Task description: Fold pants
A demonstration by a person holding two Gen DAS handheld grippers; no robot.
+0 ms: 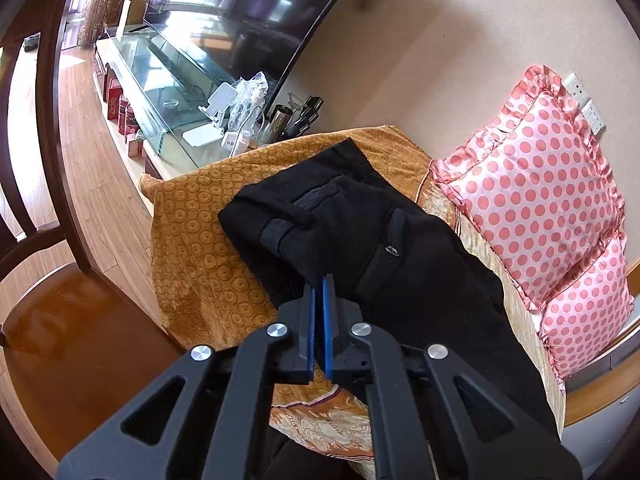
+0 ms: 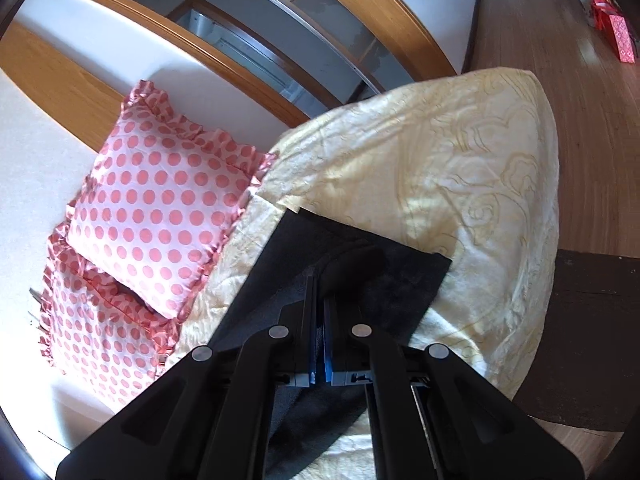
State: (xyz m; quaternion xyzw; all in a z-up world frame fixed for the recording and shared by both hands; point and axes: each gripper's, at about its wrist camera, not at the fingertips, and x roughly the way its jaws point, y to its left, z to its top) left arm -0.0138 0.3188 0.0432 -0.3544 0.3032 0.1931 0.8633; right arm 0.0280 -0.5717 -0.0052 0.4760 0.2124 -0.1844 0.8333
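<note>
Black pants (image 1: 360, 236) lie on an orange patterned blanket (image 1: 192, 240), waistband and zip pocket toward the far end. My left gripper (image 1: 322, 280) is shut, its blue pads pressed together at the near edge of the pants' hip; whether cloth is pinched between them I cannot tell. In the right wrist view the leg end of the pants (image 2: 372, 276) lies on a cream quilt (image 2: 440, 168). My right gripper (image 2: 320, 280) is shut on a fold of the black cloth, which bunches up at its fingertips.
Two pink polka-dot pillows (image 1: 536, 200) lean on the wall beside the pants; they also show in the right wrist view (image 2: 156, 200). A glass TV stand (image 1: 168, 76) with clutter is beyond the bed. A wooden chair (image 1: 60, 320) stands at left. Wooden floor (image 2: 580, 100) lies past the quilt.
</note>
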